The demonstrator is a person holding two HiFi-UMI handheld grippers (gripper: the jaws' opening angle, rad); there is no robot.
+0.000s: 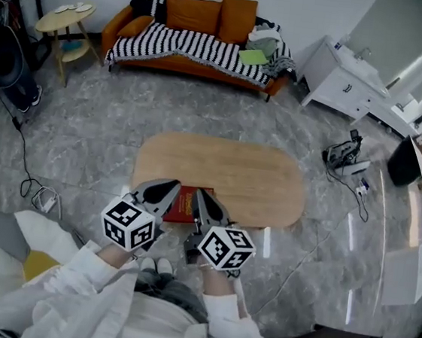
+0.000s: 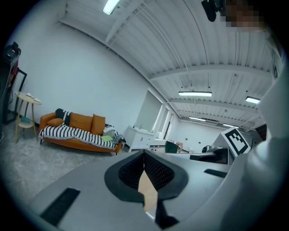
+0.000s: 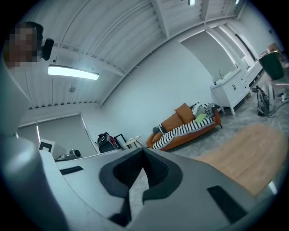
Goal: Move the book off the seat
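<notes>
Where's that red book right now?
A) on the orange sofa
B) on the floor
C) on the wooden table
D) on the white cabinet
C: in the head view the red book lies on the near edge of the wooden table.
</notes>
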